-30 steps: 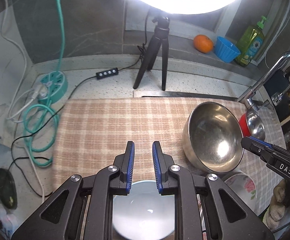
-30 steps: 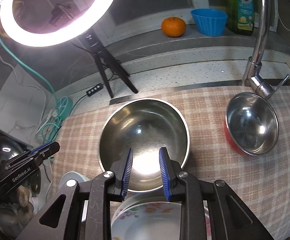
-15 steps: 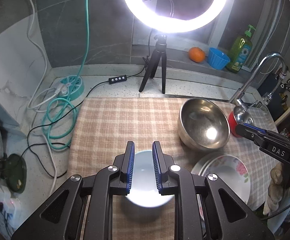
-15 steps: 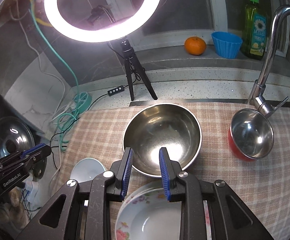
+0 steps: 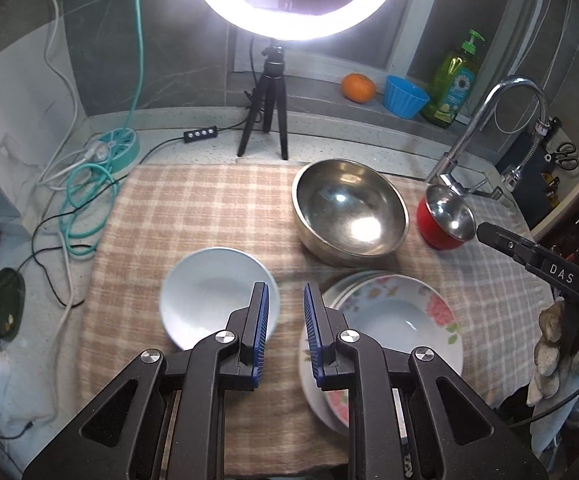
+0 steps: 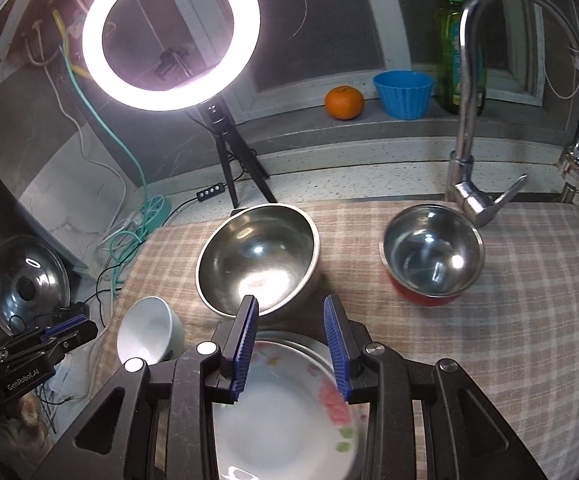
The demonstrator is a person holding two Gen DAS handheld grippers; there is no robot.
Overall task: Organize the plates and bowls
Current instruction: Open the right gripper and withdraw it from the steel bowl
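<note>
On the checked cloth (image 5: 209, 208) stand a white bowl (image 5: 213, 296), a stack of floral plates (image 5: 393, 320), a large steel bowl (image 5: 349, 212) and a small red bowl with a steel inside (image 5: 447, 216). My left gripper (image 5: 286, 292) hovers between the white bowl and the plates, its jaws a narrow gap apart and empty. My right gripper (image 6: 290, 308) hangs over the top floral plate (image 6: 281, 412), just short of the large steel bowl (image 6: 257, 260). Its jaws are opening with nothing between them. The red bowl (image 6: 433, 256) and white bowl (image 6: 149, 330) flank it.
A ring light on a tripod (image 5: 267, 120) stands behind the cloth. The faucet (image 6: 469, 184) rises beside the red bowl. An orange (image 6: 344, 102), a blue cup (image 6: 403, 94) and a soap bottle (image 6: 451, 52) sit on the ledge. Cables (image 5: 85, 200) and a pot lid (image 6: 25, 276) lie left.
Both grippers have drawn back and up, so more of the cloth shows. The white bowl, earlier under the left fingers, now lies left of them. The right jaws have widened.
</note>
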